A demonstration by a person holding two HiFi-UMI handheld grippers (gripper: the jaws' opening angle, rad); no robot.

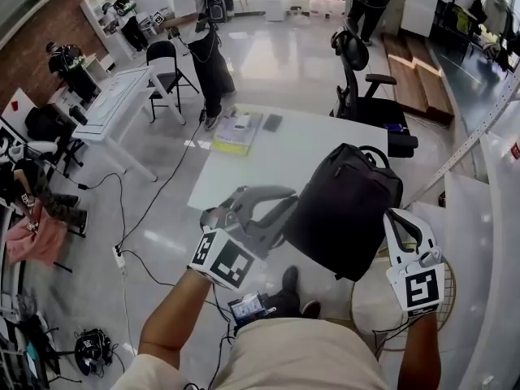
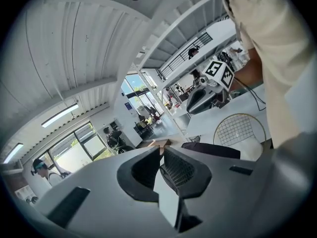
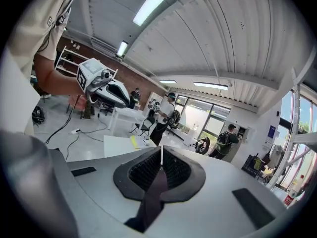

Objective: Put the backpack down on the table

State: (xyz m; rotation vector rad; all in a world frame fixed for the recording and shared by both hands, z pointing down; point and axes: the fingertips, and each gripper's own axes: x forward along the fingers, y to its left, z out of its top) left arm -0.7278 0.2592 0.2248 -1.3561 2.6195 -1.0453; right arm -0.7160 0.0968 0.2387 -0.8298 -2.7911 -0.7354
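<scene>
Gripping the black backpack (image 1: pixel 345 210) by two straps spreads its weight: our left gripper (image 2: pixel 161 155) fingers are clamped on a pale strap (image 2: pixel 167 202), our right gripper (image 3: pixel 161 157) fingers on a dark strap (image 3: pixel 151 197). It hangs between them, with the white desk (image 1: pixel 276 161) just beyond.

Clad in a pale cream short-sleeved shirt (image 1: pixel 309 356). Fitted with a grey left hand-held gripper (image 2: pixel 161 150) and a matching right hand-held gripper (image 3: pixel 161 155), both with black ribbed pads (image 2: pixel 181 170) and a white cube (image 1: pixel 223 260) bearing black square markers.
</scene>
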